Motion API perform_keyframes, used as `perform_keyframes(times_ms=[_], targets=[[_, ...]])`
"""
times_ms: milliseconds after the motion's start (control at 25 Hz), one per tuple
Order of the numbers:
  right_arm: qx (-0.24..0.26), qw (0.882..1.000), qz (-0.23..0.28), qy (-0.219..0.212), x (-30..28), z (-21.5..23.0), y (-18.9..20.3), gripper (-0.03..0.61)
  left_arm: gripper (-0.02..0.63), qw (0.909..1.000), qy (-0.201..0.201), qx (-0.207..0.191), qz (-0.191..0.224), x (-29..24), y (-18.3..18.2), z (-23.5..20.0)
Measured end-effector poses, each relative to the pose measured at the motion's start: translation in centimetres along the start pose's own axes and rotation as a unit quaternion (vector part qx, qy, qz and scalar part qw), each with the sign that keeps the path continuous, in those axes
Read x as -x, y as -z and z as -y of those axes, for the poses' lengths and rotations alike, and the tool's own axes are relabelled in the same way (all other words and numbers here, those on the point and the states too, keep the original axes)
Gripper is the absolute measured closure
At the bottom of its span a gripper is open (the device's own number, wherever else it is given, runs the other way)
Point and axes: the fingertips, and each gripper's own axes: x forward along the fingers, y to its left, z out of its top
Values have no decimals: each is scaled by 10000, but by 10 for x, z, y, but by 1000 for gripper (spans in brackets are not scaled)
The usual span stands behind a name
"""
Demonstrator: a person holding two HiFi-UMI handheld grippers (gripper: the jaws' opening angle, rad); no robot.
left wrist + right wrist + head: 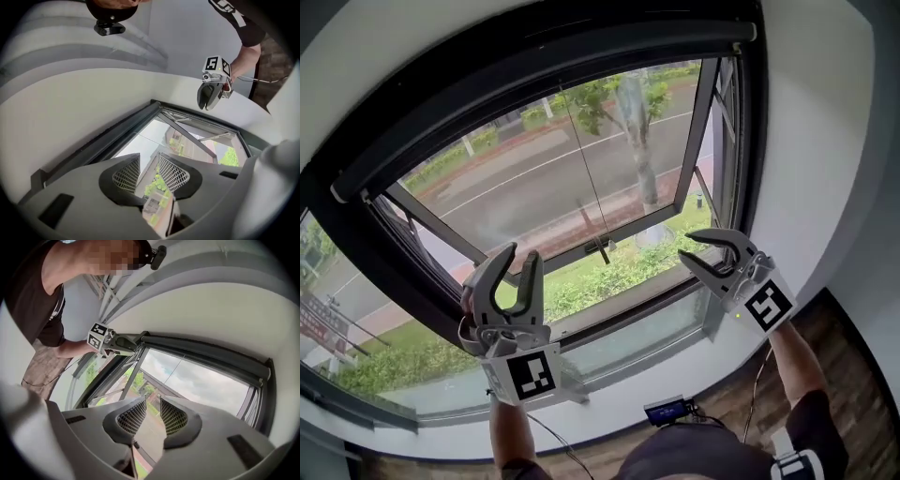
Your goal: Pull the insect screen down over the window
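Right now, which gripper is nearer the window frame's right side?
Right. The right gripper is just left of the frame's right side, near its lower end. The left gripper is far over toward the frame's lower left.

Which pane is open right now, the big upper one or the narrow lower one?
The big upper pane: it stands swung outward, clear of the surrounding frame, while the narrow lower pane sits flat and shut.

Grey left tongs point(521, 253) and right tongs point(698, 246), black mesh pads point(174, 173), black sleeves point(814, 424)
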Motion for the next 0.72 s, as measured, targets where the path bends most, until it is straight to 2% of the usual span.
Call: perform_keyframes(times_ms=[240,400,560,720], targets=[[1000,9931,191,578,5,90,-12,503,497,9959,-239,-836,-264,-67,-32,-26],[1545,9834,687,662,-17,138,-35,503,497,9868,-466,-1347,-770,-96,-37,-55],[1747,9775,893,773,-38,162,-51,503,497,9778,-620,-1660,-1120,-114,-29,-84],[2358,9650,803,814,-64,173,-71,503,497,9696,-689,-1909,-1365,-124,-15,-107]])
